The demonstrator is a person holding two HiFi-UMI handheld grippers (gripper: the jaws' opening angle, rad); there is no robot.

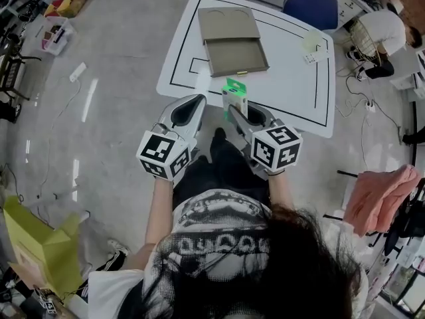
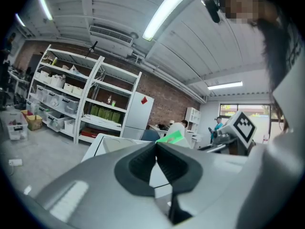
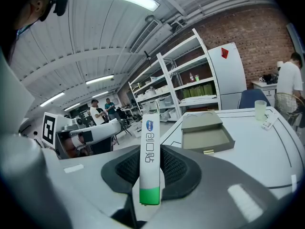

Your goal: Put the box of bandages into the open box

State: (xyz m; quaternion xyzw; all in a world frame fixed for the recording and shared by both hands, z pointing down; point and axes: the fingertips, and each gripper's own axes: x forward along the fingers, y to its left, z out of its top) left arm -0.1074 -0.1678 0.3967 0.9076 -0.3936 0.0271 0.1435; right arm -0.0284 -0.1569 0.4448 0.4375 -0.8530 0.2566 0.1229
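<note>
The left tool (image 1: 197,100) is held level, short of the near edge of the white counter (image 1: 292,88); in the left gripper view its jaws (image 2: 156,145) stand together pad against pad, with nothing between them. Just to its right, the right tool (image 1: 239,115) points slightly down toward the counter. Its jaws (image 3: 152,151) are part-way open and clamped on the box of bandages (image 3: 148,128) — a narrow white carton with a green end, standing upright between the pads. In the head view the carton (image 1: 235,96) hangs over the counter's near edge, apart from the surface. Beyond it, the open box (image 1: 232,42) rests on the counter with its lid laid back, and farther right stands a pale cup (image 1: 312,42).
</note>
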